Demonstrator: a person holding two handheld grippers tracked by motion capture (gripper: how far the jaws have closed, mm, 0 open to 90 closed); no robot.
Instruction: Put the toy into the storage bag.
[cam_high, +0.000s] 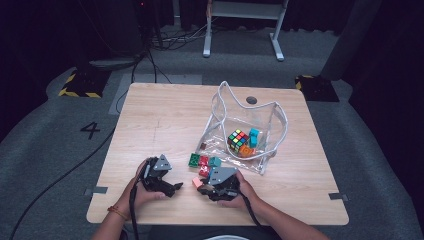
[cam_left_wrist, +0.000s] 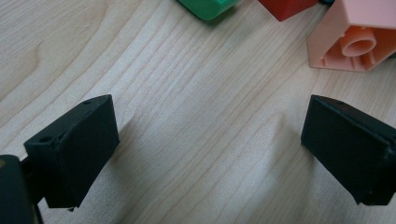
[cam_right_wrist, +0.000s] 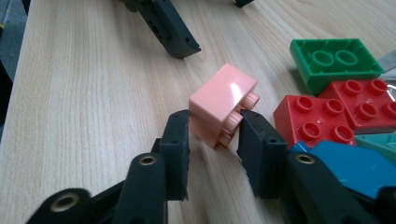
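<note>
- The right gripper (cam_right_wrist: 214, 140) has its jaws clamped on the pink brick (cam_right_wrist: 223, 103), pads on two opposite faces; the hold sits at the near, lower end of the brick, so most of it sticks out beyond the pads
- The pink brick lies tipped on the wooden table (cam_high: 165, 115), studs turned sideways toward the right pad; in the high view it sits just off the gripper's left tip, near the front edge
- Risk, as I judge it: with so shallow a bite the brick could pivot or squirt out on lifting; one pad seems to bear on the studs rather than a flat face, which would make the hold uneven
- A second risk: the red bricks (cam_right_wrist: 336, 112), the green brick (cam_right_wrist: 334, 60) and a blue piece (cam_right_wrist: 355, 163) lie just beside the right jaw; a sideways swing could knock them about
- The right hand (cam_high: 235, 192) wraps the gripper from behind, forearm coming in from the lower edge, gripper held low and nearly level
- The left gripper (cam_left_wrist: 208, 140) has its jaws wide apart over bare wood, nothing between them; it rests low, near the pink brick, and could be struck if the right one swings left
- The clear bag (cam_high: 250, 130) stands open farther back, holding a puzzle cube (cam_high: 237, 140) and other blocks; well apart from the held brick
</note>
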